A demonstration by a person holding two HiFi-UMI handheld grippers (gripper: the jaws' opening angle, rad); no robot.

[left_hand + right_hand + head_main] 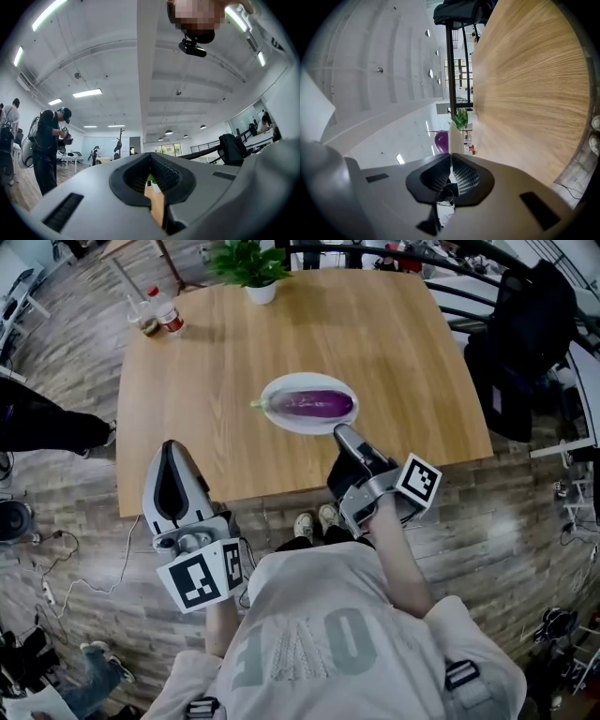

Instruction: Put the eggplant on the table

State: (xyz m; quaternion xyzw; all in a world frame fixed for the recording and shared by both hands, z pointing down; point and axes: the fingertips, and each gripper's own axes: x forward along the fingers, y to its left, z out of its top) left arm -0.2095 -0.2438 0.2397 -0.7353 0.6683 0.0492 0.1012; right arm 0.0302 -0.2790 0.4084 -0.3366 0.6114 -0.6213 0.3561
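Observation:
A purple eggplant [317,405] lies on a white oval plate [277,414] near the middle of the wooden table [403,362]. My right gripper [343,433] is shut with nothing in it, its tip just at the plate's near right rim. In the right gripper view, rolled sideways, the eggplant [442,141] and the plate's rim [454,136] show just past the shut jaws [451,156]. My left gripper [172,446] is shut and empty over the table's near left edge, well left of the plate. The left gripper view looks along the shut jaws [150,155] across the room.
At the table's far edge stands a potted plant [253,268]. A bottle and a cup [159,315] are at the far left corner. A dark chair with a jacket [525,334] stands to the right. People [51,145] stand off in the room.

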